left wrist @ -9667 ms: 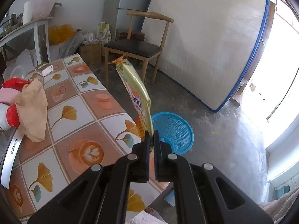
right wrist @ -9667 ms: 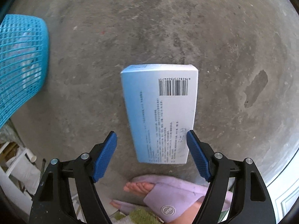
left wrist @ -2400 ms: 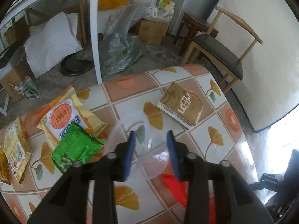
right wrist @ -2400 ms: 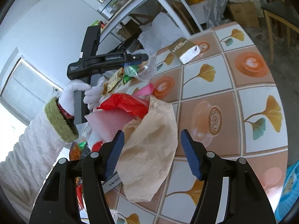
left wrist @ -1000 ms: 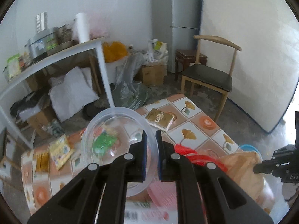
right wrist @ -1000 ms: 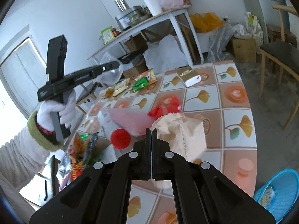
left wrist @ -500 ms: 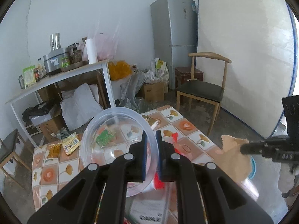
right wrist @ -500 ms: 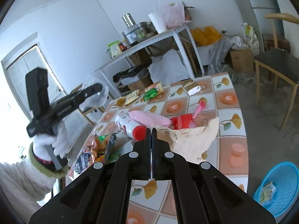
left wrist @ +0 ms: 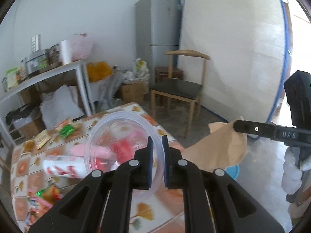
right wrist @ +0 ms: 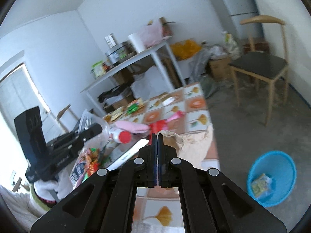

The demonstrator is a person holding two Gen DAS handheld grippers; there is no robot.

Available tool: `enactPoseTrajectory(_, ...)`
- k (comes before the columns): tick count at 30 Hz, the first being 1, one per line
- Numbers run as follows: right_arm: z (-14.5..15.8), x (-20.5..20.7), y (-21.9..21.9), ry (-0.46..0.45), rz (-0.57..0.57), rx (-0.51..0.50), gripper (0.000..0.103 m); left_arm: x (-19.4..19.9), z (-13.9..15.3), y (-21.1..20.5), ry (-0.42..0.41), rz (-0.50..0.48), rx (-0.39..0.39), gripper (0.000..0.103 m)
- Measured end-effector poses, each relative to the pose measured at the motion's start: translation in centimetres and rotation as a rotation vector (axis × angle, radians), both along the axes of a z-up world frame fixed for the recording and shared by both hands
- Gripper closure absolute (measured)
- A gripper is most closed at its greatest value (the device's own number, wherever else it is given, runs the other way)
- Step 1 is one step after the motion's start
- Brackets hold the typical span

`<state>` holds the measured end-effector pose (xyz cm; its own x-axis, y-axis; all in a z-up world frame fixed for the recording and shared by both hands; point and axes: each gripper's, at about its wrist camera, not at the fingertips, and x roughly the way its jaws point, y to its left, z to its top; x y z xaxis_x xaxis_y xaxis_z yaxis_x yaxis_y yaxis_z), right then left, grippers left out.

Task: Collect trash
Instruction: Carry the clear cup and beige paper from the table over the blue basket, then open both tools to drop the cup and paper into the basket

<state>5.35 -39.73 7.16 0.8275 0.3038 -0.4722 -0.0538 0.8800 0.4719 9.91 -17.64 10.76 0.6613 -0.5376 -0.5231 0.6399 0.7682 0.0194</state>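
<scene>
My left gripper (left wrist: 156, 145) is shut on the rim of a clear plastic bowl (left wrist: 116, 136) and holds it up above the tiled table (left wrist: 147, 211). My right gripper (right wrist: 157, 137) is shut on a crumpled brown paper bag (right wrist: 192, 141); the bag also shows hanging in the air at the right of the left wrist view (left wrist: 219, 151). A blue basket (right wrist: 272, 176) stands on the floor at the right with a wrapper inside. The left gripper with the bowl also shows at the left of the right wrist view (right wrist: 93, 128).
On the table lie a white bottle with a red cap (right wrist: 122, 136), a pink pouch (right wrist: 132, 126), red plastic (right wrist: 159, 126) and several snack wrappers (right wrist: 134, 106). A wooden chair (right wrist: 260, 66) stands beyond the table. A white shelf table (left wrist: 48, 71), boxes and a fridge (left wrist: 157, 36) line the back wall.
Both grippers have swung right and away from the table with their loads. The paper bag now hangs off the table's edge, nearer the blue basket. The bowl has tilted.
</scene>
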Motion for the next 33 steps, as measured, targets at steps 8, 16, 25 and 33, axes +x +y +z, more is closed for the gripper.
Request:
enactPoseTrajectory(8, -1.2, -3.7, -5.9, 0.039, -0.184, 0.0, 0.103, -1.8, -1.2, -8.2, -0.001, -0.131, 0.017, 0.095)
enactPoseTrajectory(16, -4.2, -4.9, -11.0, 0.09, -0.305, 0.051, 0.103, -2.8, -3.2, -15.3, -0.008, -0.217, 0.051, 0.095)
enactPoseTrajectory(25, -8.5, -4.2, -15.1, 0.178, -0.366, 0.127, 0.103, -1.8, -7.6, -22.6, 0.154, -0.299, 0.094, 0.095)
enactPoseTrajectory(33, -13.4, -2.6, -18.7, 0.274, -0.413, 0.194, 0.103, 1.3, -11.6, -27.9, 0.317, -0.327, 0.129, 0.095)
